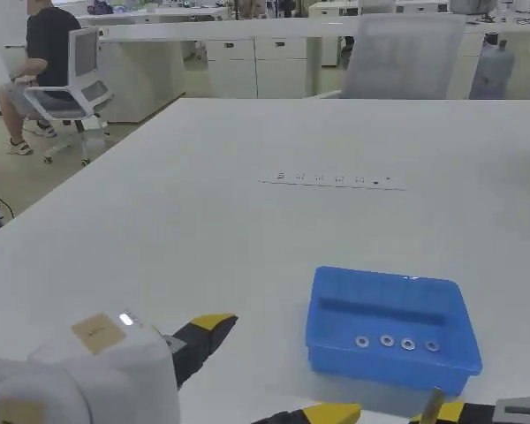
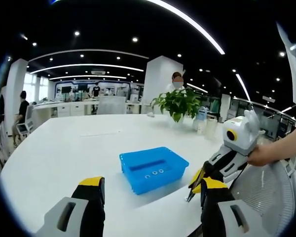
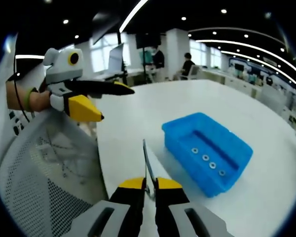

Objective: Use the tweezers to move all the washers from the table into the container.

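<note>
Open-plan office, big white worktop carrying the job. Blue container is sitting on the person's side of it, with four washers lying in a row on its floor. Right claw is pinching narrow on the tweezers, tips pointing forward over the worktop, near the container but apart from it. Left claw is gaping wide, holding nothing, hovering on the container's other side. Can't tell if any washers are waiting on the worktop.

Risks I'm seeing:
- The tweezers are sitting thin between the jaws, so they may be twisting or sliding once the tips press on a flat washer.
- A washer pinched at its edge may be flicking away across the smooth worktop.
- A low approach could be shoving the light container.
</note>
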Demonstrator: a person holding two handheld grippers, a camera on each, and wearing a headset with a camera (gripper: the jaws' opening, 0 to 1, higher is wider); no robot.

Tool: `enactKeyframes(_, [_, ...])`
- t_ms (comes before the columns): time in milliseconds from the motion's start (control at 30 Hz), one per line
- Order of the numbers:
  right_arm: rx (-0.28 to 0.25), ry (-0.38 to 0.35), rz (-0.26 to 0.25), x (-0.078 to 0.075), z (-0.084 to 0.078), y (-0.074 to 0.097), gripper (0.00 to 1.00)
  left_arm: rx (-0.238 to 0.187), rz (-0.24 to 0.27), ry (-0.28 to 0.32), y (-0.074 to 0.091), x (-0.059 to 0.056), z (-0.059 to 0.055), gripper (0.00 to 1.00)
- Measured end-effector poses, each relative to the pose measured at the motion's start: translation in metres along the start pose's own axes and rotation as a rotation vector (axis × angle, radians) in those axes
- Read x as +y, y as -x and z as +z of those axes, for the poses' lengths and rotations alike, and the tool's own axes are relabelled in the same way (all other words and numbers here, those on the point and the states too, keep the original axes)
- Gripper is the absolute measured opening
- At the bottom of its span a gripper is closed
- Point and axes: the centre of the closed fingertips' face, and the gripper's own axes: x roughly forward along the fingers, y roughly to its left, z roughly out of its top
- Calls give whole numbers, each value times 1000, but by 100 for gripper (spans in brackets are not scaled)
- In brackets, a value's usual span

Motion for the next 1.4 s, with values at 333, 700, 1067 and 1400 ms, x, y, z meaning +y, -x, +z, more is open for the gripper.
enactKeyframes(333, [-106,-244,-15,-15,3,11,3,-27,-5,16,0,0,4,82])
enactKeyframes(700, [-261,-379,-37,-36,42,34,3,-44,11,14,0,3,8,82])
enactKeyframes(1067, [-258,-262,-44,-54,82,21,3,-54,16,15,1,5,9,82])
enactKeyframes(1400, [-224,-231,-59,-79,85,3,3,-59,3,18,1,3,9,81])
